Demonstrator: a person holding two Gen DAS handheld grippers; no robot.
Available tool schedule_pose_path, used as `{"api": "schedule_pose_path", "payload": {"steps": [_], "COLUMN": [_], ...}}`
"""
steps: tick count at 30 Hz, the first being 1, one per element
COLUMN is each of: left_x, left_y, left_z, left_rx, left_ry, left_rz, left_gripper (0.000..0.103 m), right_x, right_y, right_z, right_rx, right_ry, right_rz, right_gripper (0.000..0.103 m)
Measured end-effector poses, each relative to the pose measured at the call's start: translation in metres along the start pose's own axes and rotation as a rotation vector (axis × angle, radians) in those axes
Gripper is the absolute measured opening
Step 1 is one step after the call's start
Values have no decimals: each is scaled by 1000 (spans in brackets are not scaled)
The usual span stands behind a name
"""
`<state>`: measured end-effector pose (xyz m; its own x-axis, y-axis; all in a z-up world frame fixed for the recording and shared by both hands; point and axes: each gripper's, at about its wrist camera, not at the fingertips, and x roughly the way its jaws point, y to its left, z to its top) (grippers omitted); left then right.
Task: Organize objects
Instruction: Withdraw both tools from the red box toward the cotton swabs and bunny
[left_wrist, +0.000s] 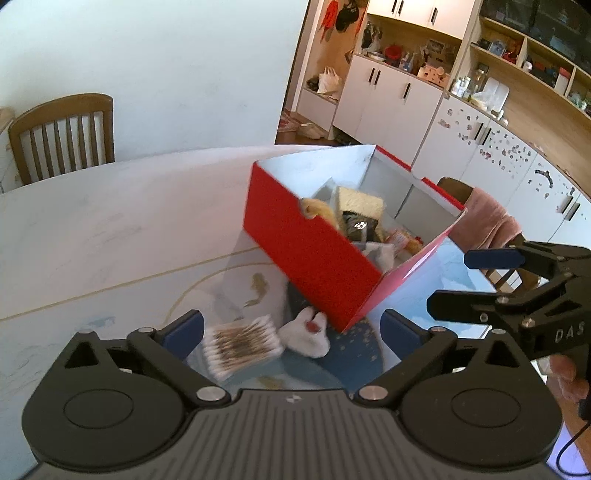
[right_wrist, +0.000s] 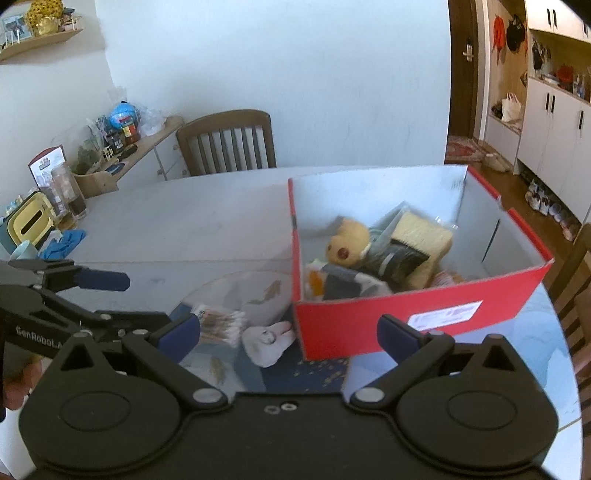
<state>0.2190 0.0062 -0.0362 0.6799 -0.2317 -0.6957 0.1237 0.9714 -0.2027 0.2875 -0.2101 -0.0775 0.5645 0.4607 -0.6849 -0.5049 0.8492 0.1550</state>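
A red cardboard box (left_wrist: 314, 254) (right_wrist: 413, 317) stands on the table and holds a yellow plush toy (right_wrist: 347, 243), a yellow sponge (right_wrist: 424, 236) and other small items. In front of it lie a pack of cotton swabs (left_wrist: 240, 345) (right_wrist: 219, 325) and a white plush toy (left_wrist: 306, 334) (right_wrist: 267, 341). My left gripper (left_wrist: 291, 328) is open and empty, just above the swabs and white toy. My right gripper (right_wrist: 288, 332) is open and empty, near the box's front corner. The right gripper also shows in the left wrist view (left_wrist: 476, 280).
The table (left_wrist: 110, 229) has a white top and a patterned glass mat. A wooden chair (right_wrist: 229, 140) stands at the far side. A pink cloth (left_wrist: 487, 221) hangs on another chair. Blue gloves (right_wrist: 62, 240) and jars (right_wrist: 66, 192) sit at the left edge.
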Motion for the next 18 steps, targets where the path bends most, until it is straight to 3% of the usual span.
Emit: {"api": "schedule_pose_path", "payload": {"steps": [5,10,18], "left_x": [1,8,37], "left_y": [20,33,50], "left_z": [-16,-29,-38], "left_rx": [6,59,138], "left_ry": [30,39,55], "left_rz": [-2,40,56], "left_gripper": [102,102,102], "right_x": [14,31,63], "right_y": [10,16,18], "right_z": [-5,-15,-30], "right_rx": [50,111,240], "right_ry": [39,85,135], "right_rz": [-6,-27,-108], "right_gripper": [102,101,100]}}
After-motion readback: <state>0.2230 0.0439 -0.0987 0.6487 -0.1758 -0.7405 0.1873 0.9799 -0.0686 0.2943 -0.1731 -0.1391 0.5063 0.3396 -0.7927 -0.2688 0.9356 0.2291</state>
